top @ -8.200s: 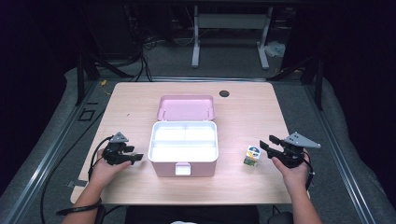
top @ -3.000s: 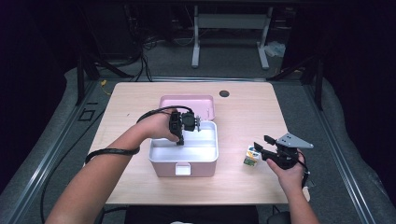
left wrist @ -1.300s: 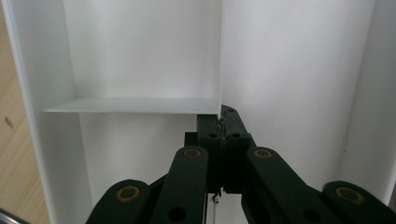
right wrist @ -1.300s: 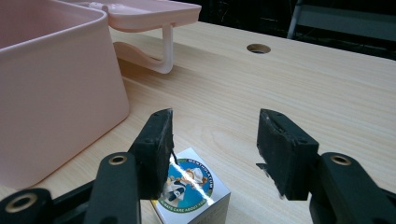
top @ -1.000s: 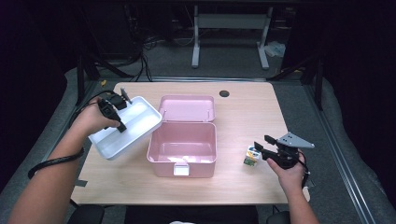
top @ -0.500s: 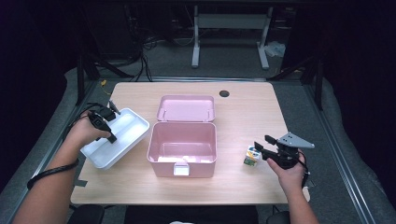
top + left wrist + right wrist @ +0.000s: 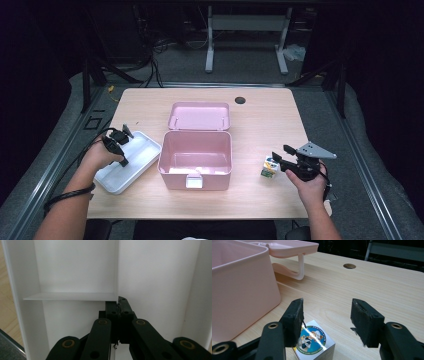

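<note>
A white divided tray lies low at the table's left side, beside the open pink box. My left gripper reaches down into it. In the left gripper view the left gripper is shut on the thin partition wall of the tray. At the right, a small printed carton stands on the table. My right gripper is level with it and open. In the right gripper view the carton sits low between the spread jaws of the right gripper, nearer the left one.
The box's lid lies folded back behind it, and the box wall is close on the left in the right gripper view. A round hole is in the tabletop at the back. The tray is close to the table's left edge.
My left gripper has carried the white tray down and slightly toward the person, from a tilted hold in the air to table level. The right gripper and carton have stayed put.
</note>
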Action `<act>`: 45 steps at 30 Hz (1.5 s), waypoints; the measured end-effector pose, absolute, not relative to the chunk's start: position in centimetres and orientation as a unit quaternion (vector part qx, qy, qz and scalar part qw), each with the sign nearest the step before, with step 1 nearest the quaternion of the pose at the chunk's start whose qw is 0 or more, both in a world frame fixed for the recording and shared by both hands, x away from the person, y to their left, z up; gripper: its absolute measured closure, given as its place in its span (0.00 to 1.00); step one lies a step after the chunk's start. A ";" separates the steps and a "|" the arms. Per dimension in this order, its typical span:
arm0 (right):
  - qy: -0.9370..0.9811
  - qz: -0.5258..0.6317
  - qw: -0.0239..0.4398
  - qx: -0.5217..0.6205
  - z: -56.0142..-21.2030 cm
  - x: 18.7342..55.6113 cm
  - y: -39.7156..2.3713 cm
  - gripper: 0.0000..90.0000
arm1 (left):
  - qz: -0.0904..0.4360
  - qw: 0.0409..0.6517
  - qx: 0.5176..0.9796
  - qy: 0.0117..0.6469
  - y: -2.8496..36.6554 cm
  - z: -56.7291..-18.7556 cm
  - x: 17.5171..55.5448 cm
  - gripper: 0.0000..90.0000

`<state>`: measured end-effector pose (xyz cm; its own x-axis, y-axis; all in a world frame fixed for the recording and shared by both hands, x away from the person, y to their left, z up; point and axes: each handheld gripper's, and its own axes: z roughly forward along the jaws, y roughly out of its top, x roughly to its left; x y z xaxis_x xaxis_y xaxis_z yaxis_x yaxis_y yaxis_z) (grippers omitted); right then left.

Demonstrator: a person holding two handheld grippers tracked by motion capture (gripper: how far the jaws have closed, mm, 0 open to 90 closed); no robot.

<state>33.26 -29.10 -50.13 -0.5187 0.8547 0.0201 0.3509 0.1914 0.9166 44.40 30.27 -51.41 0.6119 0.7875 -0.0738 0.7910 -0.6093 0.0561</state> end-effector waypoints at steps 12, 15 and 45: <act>0.764 0.447 0.270 0.379 -48.7 33.0 -28.4 0.43 | 0.017 0.093 0.889 0.449 30.9 -51.1 42.5 0.77; 0.782 0.432 0.267 0.361 -48.0 33.1 -27.9 0.42 | 0.036 0.124 0.880 0.458 31.0 -51.0 41.6 0.73; 0.956 0.165 0.099 0.222 -45.5 38.6 -24.0 0.34 | 0.034 0.223 0.838 0.496 32.4 -49.4 39.0 0.52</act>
